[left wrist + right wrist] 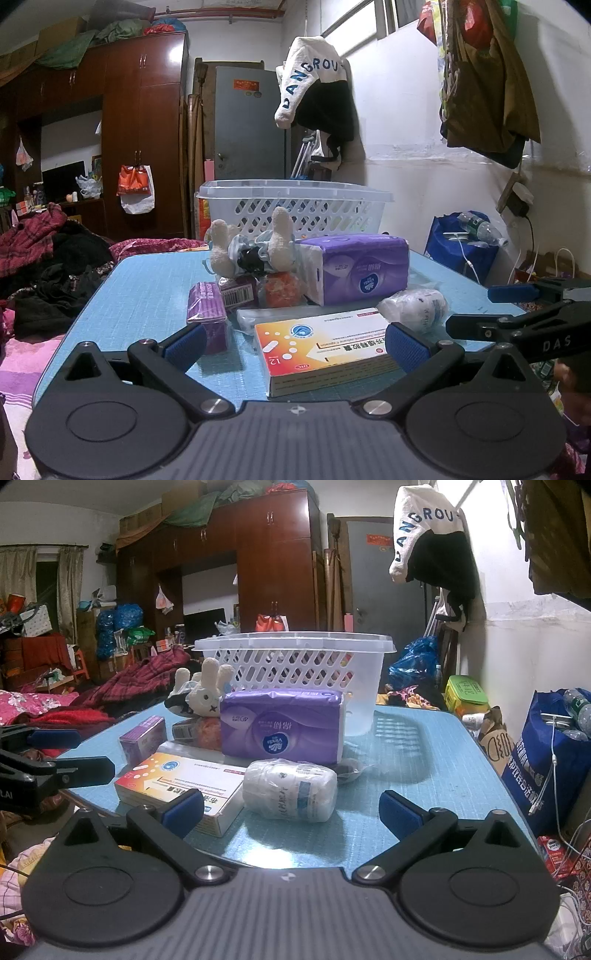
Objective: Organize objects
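A white plastic basket [295, 206] [295, 664] stands at the far side of the blue table [147, 288] [424, 768]. In front of it lie a purple tissue pack [358, 269] [280, 725], a plush rabbit [251, 243] [207, 694], a small purple box [207, 306] [142, 734], an orange-white medicine box [325, 347] [177, 782] and a wrapped white bottle [413, 306] [291, 790]. My left gripper [295, 347] is open around the medicine box's near end. My right gripper [291, 808] is open just before the bottle.
A small red box [238, 293] and an orange packet [282, 290] lie under the rabbit. A bed with piled clothes [48, 266] is left of the table. A blue bag with bottles [550, 753] stands at the right. Wardrobes and a door are behind.
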